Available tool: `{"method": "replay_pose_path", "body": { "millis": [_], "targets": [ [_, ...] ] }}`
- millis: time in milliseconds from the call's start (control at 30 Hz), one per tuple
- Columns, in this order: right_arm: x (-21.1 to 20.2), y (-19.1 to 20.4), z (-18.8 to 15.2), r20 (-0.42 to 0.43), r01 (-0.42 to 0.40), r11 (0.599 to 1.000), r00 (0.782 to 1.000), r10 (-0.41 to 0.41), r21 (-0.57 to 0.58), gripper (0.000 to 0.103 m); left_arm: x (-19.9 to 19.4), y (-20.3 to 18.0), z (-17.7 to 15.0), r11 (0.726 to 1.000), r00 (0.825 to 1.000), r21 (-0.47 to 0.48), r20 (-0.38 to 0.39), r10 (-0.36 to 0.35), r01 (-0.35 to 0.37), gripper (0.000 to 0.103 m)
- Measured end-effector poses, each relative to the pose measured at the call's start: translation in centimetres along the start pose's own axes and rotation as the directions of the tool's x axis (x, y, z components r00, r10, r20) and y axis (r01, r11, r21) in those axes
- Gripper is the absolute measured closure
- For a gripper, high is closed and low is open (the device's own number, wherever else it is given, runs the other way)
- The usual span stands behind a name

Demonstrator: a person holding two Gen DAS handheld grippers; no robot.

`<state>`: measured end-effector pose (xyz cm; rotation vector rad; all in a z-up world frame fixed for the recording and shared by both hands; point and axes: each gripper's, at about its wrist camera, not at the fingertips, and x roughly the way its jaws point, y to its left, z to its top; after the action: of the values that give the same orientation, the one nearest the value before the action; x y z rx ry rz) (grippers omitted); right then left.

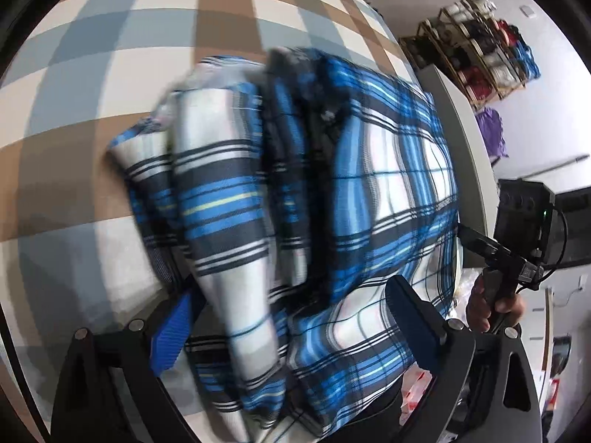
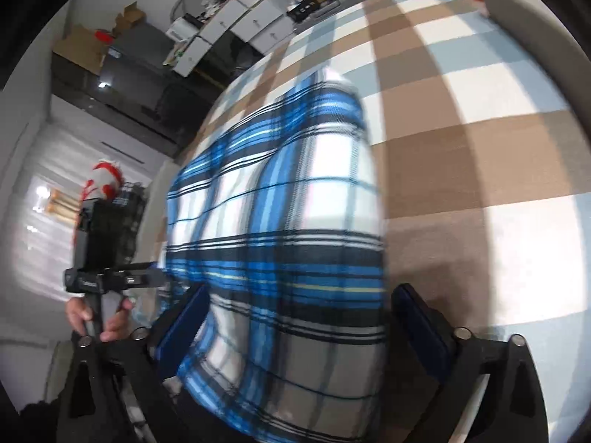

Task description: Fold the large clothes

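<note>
One blue plaid shirt (image 1: 295,199), one checked cloth (image 1: 110,37), two hand-held grippers, one shelf rack (image 1: 476,37).

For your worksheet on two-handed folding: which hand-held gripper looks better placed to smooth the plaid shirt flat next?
Probably the right hand-held gripper: the plaid shirt lies flat before it, whereas the left hand-held gripper faces bunched folds.

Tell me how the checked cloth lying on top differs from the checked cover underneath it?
The shirt has thin, crowded stripes in bright blue, black and white; the bed cover has broad squares in tan, pale blue and white. The shirt is bunched into folds; the cover lies flat. Both are plaid fabrics.
</note>
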<state>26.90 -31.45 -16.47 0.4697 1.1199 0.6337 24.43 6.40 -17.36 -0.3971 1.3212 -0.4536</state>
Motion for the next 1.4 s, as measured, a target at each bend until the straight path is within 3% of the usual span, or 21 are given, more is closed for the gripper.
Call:
{"method": "replay_pose_path", "body": {
  "millis": [167,433,500,600,667,800,900,1033,1133,1333,1400],
  "targets": [
    [0.4,2.3,-1.0,0.001,0.045,0.996,0.999,-0.045,-0.078,0.013,1.4,-1.8,1.0,0.998,0.998,0.048,-0.051,-0.044,0.047,0.007],
    [-2.7,6.3,-2.7,0.082,-0.033,0.989,0.996,0.045,-0.142,0.017,0.8,-1.2,0.6,0.995,0.994,0.016,-0.031,-0.102,0.102,0.007],
    [-1.8,7.2,-3.2,0.059,0.015,0.985,0.998,-0.005,-0.173,0.016,0.6,-0.9,0.3,0.995,0.995,0.019,-0.023,-0.101,0.102,0.007],
    [1.8,6.3,-4.0,-0.043,0.177,0.968,0.981,-0.188,-0.178,0.017,0.2,-0.6,0.0,0.993,0.993,0.005,-0.030,-0.117,0.117,0.006],
    [1.7,6.5,-4.2,-0.031,0.191,0.960,0.979,-0.201,-0.203,0.018,-0.3,-0.1,-0.3,0.991,0.990,-0.008,-0.038,-0.133,0.133,0.006],
    [0.1,6.3,-3.6,-0.045,0.124,0.983,0.990,-0.131,-0.134,0.019,-2.7,0.9,-0.8,0.990,0.990,-0.017,0.009,-0.141,0.142,0.006],
    [-0.7,5.3,-3.0,-0.062,0.116,0.987,0.991,-0.123,-0.108,0.019,-3.4,1.9,-1.3,0.992,0.992,-0.020,0.007,-0.123,0.123,0.006],
    [-1.5,3.1,-2.0,-0.044,0.135,0.990,0.990,-0.137,-0.052,0.019,-3.0,3.3,-1.6,0.993,0.995,-0.063,0.013,-0.095,0.096,0.006],
    [-2.2,0.9,-1.2,-0.019,0.124,0.992,0.992,-0.124,0.017,0.017,-1.7,3.0,-0.6,0.988,0.993,-0.102,0.016,-0.114,0.115,0.006],
    [-0.7,-0.8,-0.3,-0.050,0.058,0.995,0.997,-0.054,0.079,0.018,-0.1,1.1,0.4,0.990,0.989,-0.055,-0.052,-0.136,0.133,0.003],
    [0.2,-0.7,-0.1,-0.073,0.012,0.997,0.997,-0.006,0.081,0.028,-0.2,1.0,0.4,0.988,0.987,-0.050,-0.068,-0.146,0.143,0.003]
  ]
}}
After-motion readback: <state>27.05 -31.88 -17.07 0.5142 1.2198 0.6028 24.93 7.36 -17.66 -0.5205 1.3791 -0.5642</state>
